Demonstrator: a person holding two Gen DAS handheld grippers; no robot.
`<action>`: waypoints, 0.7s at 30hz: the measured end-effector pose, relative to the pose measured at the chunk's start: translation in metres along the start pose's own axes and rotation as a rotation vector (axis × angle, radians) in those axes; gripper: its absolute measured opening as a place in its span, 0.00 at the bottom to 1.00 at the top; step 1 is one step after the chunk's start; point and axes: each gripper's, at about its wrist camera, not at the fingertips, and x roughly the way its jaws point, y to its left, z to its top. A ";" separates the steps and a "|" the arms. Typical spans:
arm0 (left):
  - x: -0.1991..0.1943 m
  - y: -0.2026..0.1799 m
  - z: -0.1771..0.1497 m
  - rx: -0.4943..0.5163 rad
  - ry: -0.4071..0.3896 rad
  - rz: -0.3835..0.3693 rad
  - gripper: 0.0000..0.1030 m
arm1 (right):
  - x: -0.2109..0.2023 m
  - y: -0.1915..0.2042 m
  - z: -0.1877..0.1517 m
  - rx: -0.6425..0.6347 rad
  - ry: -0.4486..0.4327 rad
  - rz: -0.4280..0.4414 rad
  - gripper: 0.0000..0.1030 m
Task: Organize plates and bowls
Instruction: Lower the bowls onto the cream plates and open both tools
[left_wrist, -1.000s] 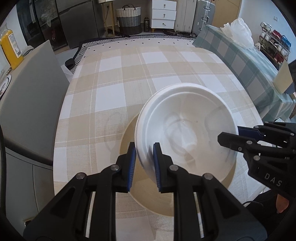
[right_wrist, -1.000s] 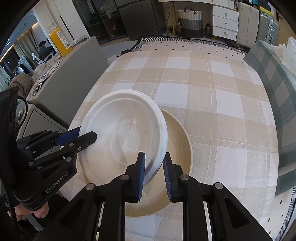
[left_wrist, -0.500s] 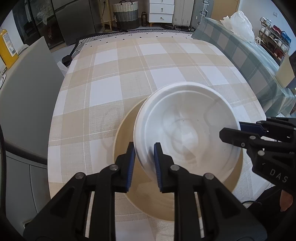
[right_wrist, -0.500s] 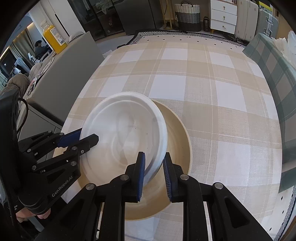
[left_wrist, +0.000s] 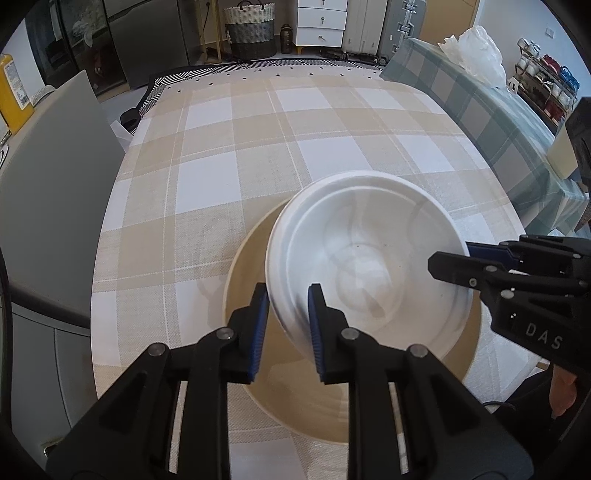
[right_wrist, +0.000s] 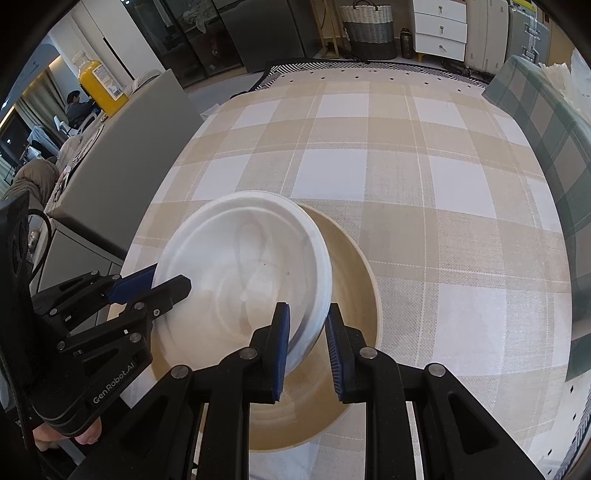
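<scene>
Since earlier, our white bowl (left_wrist: 369, 258) sank toward the tan plate (left_wrist: 251, 266). Both our left gripper (left_wrist: 286, 314) and right gripper (right_wrist: 306, 332) pinch its rim nearly closed. It hides the plate's middle.

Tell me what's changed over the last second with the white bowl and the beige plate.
Little has changed. The white bowl sits slightly farther over the beige plate, so more plate rim shows beyond it. Nothing was taken or released: the left gripper and right gripper stay clamped on opposite sides of the bowl's rim. The checked tablecloth is unchanged.
</scene>
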 end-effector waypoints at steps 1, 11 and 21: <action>0.000 0.000 0.000 -0.002 0.000 -0.001 0.17 | 0.000 0.000 0.000 0.000 0.000 0.001 0.19; 0.002 0.001 -0.002 -0.004 0.011 -0.003 0.40 | 0.000 -0.006 0.001 0.023 -0.004 0.020 0.23; -0.023 0.026 -0.026 -0.054 -0.084 -0.018 0.75 | -0.026 -0.029 -0.010 0.085 -0.142 0.128 0.83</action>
